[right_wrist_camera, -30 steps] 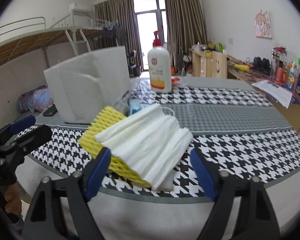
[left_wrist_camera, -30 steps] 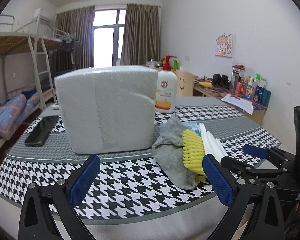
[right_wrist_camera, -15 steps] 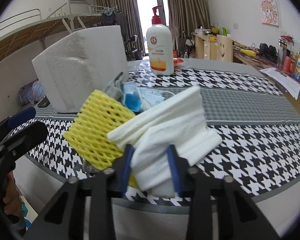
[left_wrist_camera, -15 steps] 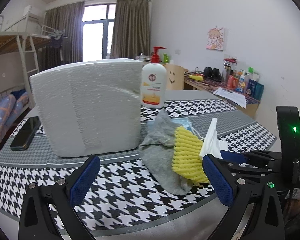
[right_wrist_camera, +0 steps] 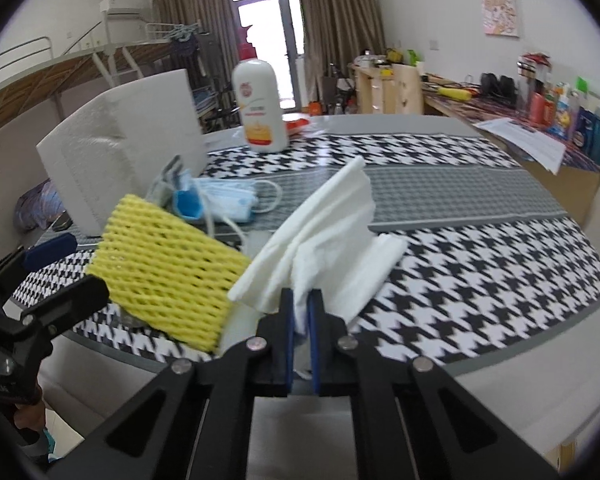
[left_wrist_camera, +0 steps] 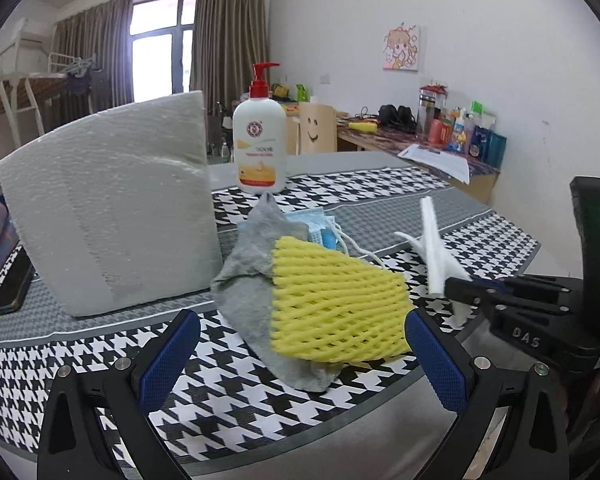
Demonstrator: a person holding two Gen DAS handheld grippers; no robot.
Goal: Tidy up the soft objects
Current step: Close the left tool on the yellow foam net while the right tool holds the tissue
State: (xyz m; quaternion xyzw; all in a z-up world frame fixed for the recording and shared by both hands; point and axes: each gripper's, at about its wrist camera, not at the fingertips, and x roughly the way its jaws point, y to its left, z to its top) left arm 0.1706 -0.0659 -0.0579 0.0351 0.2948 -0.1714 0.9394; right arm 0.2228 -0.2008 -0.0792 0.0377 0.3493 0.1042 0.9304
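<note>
**Right wrist view: white foam gripped at the table's near edge**

Right wrist view, bottom centre: right gripper (right_wrist_camera: 301, 312) pinched tight on the folded white foam sheets (right_wrist_camera: 332, 232), which fan up and to the right over the houndstooth tablecloth (right_wrist_camera: 480, 256). Yellow foam net (right_wrist_camera: 164, 268) lies just left, touching the sheets, close to the table's front edge. Blue face masks (right_wrist_camera: 224, 200) behind it; big white foam block (right_wrist_camera: 120, 152) upper left; lotion bottle (right_wrist_camera: 260, 104) beyond. Right half of the cloth lies bare.

Left wrist view: left gripper (left_wrist_camera: 300, 356) spread wide, nothing between the pads, framing the net and grey cloth (left_wrist_camera: 248, 264) at the near edge.
</note>
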